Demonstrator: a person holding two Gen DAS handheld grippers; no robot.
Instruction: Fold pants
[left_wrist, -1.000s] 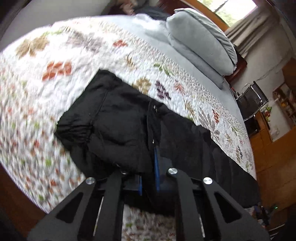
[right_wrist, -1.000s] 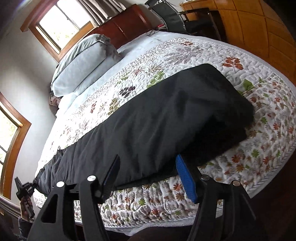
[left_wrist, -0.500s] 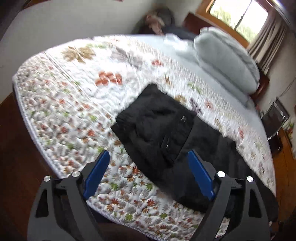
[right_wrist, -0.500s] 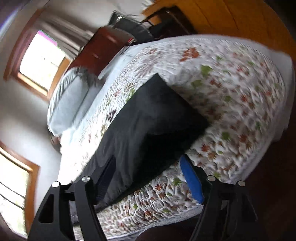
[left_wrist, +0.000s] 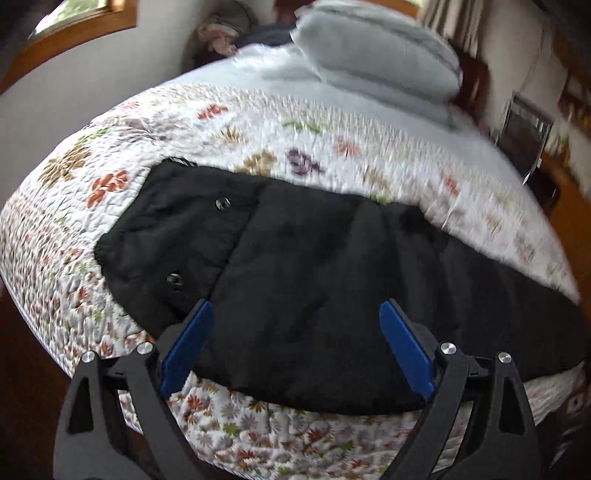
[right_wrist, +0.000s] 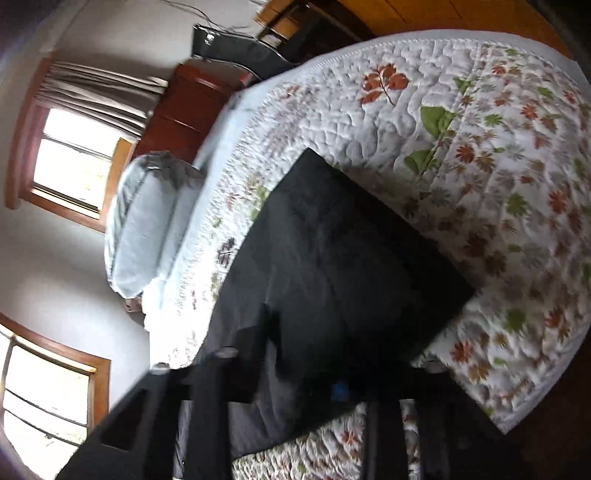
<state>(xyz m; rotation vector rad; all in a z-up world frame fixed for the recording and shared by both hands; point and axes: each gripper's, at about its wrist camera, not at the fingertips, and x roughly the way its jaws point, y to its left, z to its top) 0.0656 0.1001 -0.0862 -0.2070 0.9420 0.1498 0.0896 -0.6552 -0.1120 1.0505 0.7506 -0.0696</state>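
Black pants (left_wrist: 303, 273) lie lengthwise near the front edge of a bed, waistband with two snaps at the left. My left gripper (left_wrist: 295, 343) is open, its blue pads (left_wrist: 186, 343) spread over the pants' near edge, holding nothing. In the right wrist view the pants' leg end (right_wrist: 351, 258) lies flat on the quilt. My right gripper (right_wrist: 306, 350) is low against the dark cloth. Its fingers look closer together, but blur and black-on-black hide whether they grip the cloth.
The bed carries a white leaf-print quilt (left_wrist: 332, 147). Grey pillows (left_wrist: 376, 62) lie at the head, also in the right wrist view (right_wrist: 147, 221). A dark chair (right_wrist: 236, 51), wooden furniture and windows (right_wrist: 74, 162) stand beyond. The bed edge (left_wrist: 258, 443) drops to a wooden floor.
My left gripper let go of the waist a second ago, pulled back, and now sits open nearer the pants' middle. My right gripper swung toward the leg end and dropped onto the cloth, its fingers narrowing.
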